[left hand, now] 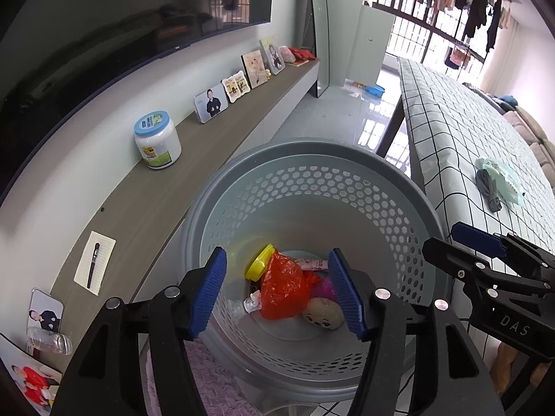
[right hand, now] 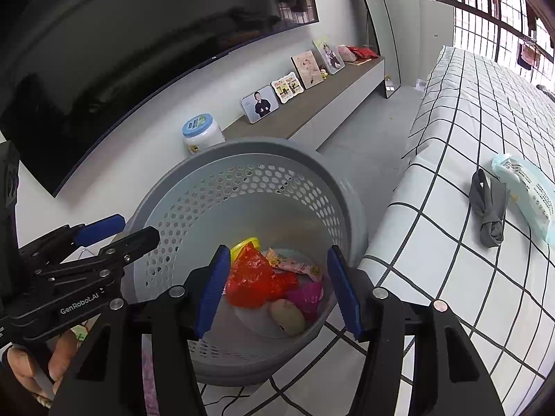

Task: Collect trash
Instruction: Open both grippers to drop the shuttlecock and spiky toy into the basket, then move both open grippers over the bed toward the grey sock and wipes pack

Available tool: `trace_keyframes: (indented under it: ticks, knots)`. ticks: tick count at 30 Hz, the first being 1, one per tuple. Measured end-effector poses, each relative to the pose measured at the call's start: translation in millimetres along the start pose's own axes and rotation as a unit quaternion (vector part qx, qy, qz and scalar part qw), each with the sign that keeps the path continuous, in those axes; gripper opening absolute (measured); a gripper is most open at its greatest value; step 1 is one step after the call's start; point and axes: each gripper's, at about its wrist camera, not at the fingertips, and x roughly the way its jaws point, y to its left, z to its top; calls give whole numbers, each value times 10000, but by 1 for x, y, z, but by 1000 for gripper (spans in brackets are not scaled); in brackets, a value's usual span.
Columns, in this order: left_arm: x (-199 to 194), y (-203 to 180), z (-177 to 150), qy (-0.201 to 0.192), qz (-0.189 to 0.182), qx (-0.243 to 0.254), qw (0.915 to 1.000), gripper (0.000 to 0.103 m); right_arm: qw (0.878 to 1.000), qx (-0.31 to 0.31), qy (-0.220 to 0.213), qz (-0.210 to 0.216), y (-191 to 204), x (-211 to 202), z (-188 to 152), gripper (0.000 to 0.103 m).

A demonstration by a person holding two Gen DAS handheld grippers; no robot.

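The gray trash basket with little holes in its wall stands on the floor, between the long shelf and the surface with the checked cloth. Inside it you can see a red plastic bag, a yellow lid, a pink wrapper, a bright pink thing, a tan round thing with a face and a small crumpled white scrap.

Your left gripper hangs over the basket with its jaws wide apart and nothing in them. Your right gripper hangs over the basket too, jaws apart and empty.

On the checked surface a gray rolled cloth lies touching a pale green packet. On the shelf stand a white jar with a blue lid and a row of photo frames.
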Motion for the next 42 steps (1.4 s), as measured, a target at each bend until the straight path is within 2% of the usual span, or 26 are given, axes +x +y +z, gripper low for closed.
trace_keyframes:
  ticks: [11,26,42]
  knots:
    - [-12,2,-1,-120,56,-46,9999,76,10000,-24,-49,-34,1,-3,-1,57]
    - [-30,-6,0,-301,-30,-60,9995,82,9995,148,-256,-70,-2,-28,1,63]
    - [-40,-40,-1,-392,-285,181,9987,87,9967,293,-423,-620,-39,-69,-16,71]
